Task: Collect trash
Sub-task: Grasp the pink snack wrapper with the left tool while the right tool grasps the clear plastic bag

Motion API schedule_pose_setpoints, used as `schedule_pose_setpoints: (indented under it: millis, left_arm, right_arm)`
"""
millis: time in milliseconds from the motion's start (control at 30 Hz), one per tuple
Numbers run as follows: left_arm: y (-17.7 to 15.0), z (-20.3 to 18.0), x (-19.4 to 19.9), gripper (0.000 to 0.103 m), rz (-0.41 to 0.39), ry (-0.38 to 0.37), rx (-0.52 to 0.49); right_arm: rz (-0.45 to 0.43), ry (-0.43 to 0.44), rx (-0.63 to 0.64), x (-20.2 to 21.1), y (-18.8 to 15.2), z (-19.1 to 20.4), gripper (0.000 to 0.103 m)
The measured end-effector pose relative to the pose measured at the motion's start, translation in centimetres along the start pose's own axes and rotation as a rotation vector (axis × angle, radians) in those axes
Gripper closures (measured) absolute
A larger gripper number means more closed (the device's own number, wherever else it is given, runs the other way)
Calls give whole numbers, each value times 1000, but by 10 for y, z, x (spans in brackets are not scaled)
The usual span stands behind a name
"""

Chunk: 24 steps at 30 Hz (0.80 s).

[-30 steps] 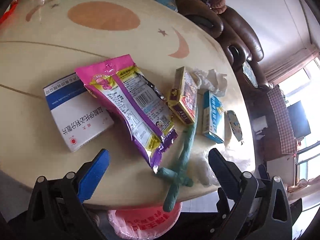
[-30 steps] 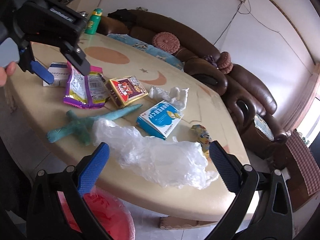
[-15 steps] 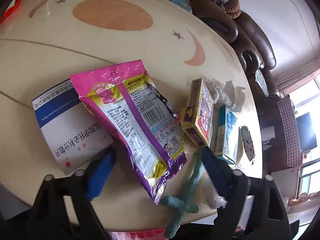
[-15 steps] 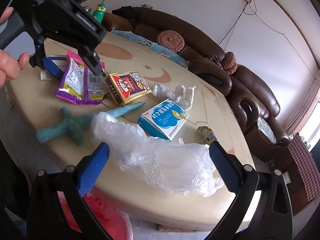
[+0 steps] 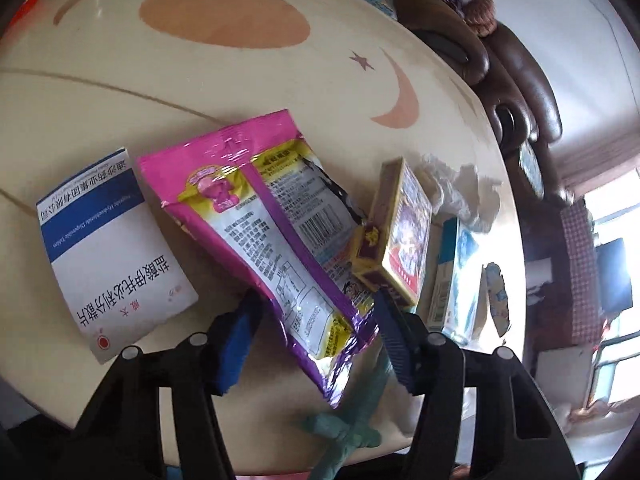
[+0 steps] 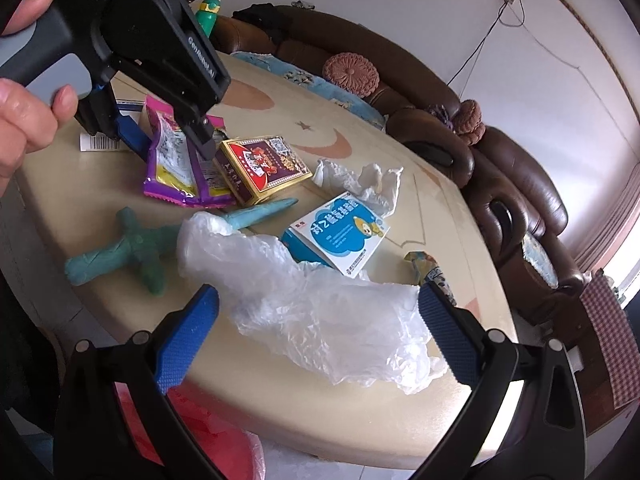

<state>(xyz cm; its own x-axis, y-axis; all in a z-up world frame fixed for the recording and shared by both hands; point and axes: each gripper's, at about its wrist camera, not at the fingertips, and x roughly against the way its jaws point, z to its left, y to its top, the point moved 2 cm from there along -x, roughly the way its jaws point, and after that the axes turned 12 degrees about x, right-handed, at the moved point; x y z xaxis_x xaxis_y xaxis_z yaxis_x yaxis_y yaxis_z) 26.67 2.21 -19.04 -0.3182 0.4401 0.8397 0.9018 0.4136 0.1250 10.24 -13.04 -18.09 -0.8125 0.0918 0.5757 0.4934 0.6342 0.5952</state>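
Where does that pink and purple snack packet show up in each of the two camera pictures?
Left wrist view: the snack packet lies across the middle, its lower end between the closing jaws of the left gripper.
Right wrist view: the packet is upper left, under that same gripper.
Shared landmark: the red and gold box right beside it.

Left gripper [image 5: 316, 340]: pitched steeply downward, jaws closing, blue pads on either side of the near end of a pink snack packet [image 5: 276, 240]; contact with the pads cannot be confirmed. In the right wrist view, a hand [image 6: 24, 120] grips the grey handle of this unit at the upper left, fingers wrapped around it.

Right gripper [image 6: 316, 336]: angled moderately downward, jaws spread wide, blue pads [image 6: 184, 336] clear of any object, nothing clamped between them.
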Motion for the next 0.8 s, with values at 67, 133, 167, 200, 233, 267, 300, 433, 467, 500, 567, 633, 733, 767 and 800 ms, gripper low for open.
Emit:
schedule_pose_setpoints:
  millis: [67,133,167,200,233,267,300,433,467,500,567,633,733,767,800]
  left_arm:
    - [4,0,-2,35,18,-35,27]
    - [7,0,-3,32,18,-48,51]
    - [8,-1,-4,32,12,-43,54]
    - [9,-3,-5,32,5,-31,52]
    - [10,-5,-6,32,3,-23,50]
    - [10,-7,-7,32,3,-15,51]
    - [11,-9,-8,32,3,-10,56]
    - [15,-12,-12,44,5,12,65]
    - [16,-12,-13,48,2,20,70]
    - [17,-12,-15,60,15,17,77]
    - [17,-11,-16,70,21,25,78]
    - [17,-11,-17,73,23,35,74]
    - [16,-12,-18,82,23,41,68]
    - [16,-12,-19,84,31,44,63]
    - [16,-12,-19,86,29,47,62]
  right_arm:
    - [-10,8,-17,2,1,-4,6]
    - [-12,23,-35,2,2,-8,6]
    - [-8,29,-39,1,2,-9,6]
    - [0,29,-39,-1,2,-9,6]
    - [4,31,-32,-2,3,-7,6]
    - [7,26,-23,-3,3,-6,6]
    - [10,26,-19,-3,3,-5,6]
    - [22,31,-21,-8,2,-3,6]
    - [26,33,-20,-9,2,-3,6]
    - [28,30,-18,-9,1,-3,13]
    - [37,17,-8,-10,1,-1,32]
    - [49,20,-2,-13,1,3,41]
    - [54,19,21,-15,2,9,53]
    - [53,14,22,-15,2,9,57]
    - [48,13,19,-14,2,9,61]
